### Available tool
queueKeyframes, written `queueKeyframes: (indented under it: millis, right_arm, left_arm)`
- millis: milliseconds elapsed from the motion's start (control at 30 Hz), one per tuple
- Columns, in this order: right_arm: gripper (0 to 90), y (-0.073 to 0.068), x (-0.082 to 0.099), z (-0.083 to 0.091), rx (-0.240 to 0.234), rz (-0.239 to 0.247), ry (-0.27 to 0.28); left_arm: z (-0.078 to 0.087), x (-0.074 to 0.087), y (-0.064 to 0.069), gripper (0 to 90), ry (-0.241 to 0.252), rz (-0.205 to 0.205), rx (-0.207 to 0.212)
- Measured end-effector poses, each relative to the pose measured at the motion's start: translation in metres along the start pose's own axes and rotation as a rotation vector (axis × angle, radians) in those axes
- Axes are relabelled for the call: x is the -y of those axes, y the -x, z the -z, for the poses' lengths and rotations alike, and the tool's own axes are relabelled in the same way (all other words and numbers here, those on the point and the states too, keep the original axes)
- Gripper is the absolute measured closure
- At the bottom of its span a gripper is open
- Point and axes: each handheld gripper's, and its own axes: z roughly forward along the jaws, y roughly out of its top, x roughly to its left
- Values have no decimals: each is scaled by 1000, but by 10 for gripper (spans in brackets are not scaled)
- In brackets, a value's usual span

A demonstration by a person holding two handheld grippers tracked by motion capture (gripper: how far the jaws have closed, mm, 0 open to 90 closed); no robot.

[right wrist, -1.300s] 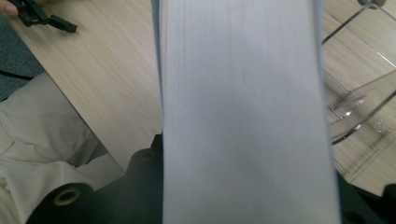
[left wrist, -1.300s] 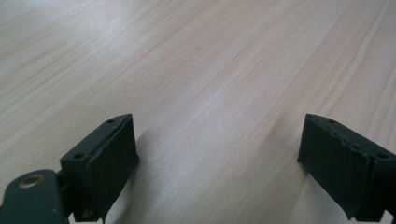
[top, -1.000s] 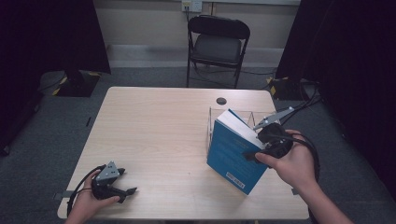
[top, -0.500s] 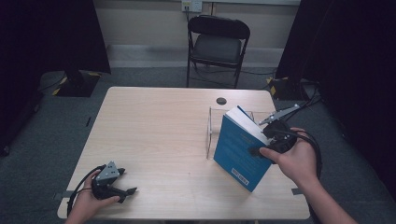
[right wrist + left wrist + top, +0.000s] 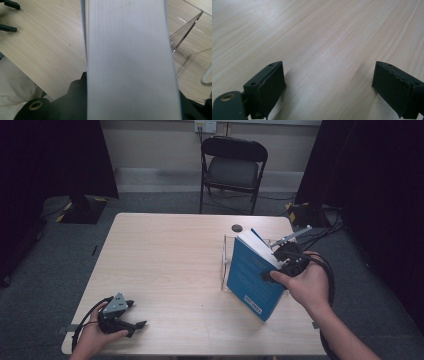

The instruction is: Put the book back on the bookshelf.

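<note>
Our right gripper clamps the blue book across its pages, tilted, its low corner near the table's right front edge, its back seemingly against the clear stand. Our left gripper rests by the front left edge, jaws wide and empty, broad bare tabletop between us

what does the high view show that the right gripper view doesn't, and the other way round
High view alone: the folding chair, the book's blue cover, the right claw in its hand, and a small dark disc on the table. Right gripper view alone: the book's white page edges close up between the jaws. Both: the wooden tabletop, the clear acrylic stand and the left claw, open on the table.
</note>
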Motion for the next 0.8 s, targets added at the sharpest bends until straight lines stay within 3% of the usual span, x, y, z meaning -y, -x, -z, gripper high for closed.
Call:
queueKeyframes:
  millis: [400,800]
  right_arm:
    - [619,2,-10,-10,7,-58,7]
    - [619,-6,-22,-17,45,-92,5]
  left_arm:
    - [0,0,0,101,-1,-1,0]
    - [0,0,0,100,-1,-2,-1]
